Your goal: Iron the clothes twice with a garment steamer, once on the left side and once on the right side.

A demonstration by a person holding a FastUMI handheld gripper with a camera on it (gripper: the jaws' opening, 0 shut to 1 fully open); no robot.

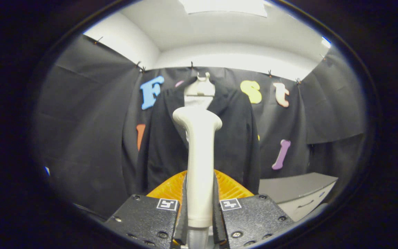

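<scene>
On the left hangs only the black cloth wall of the booth; moving toward the middle, the dark jacket (233,138) hangs on a pale hanger (200,88) against that wall, straight ahead of the gripper (200,204) and well beyond it. The jaws are pressed in on the handle of the white garment steamer (199,152), one finger on each side, so the steamer stands upright between them with its long axis running up and its head level with the jacket's collar opening (how near the head is to the cloth cannot be told from here). The steamer sits on the jacket's centre line, so either side is equally reachable. To the right, lower down, a grey desk (299,188) stands against the wall.
</scene>
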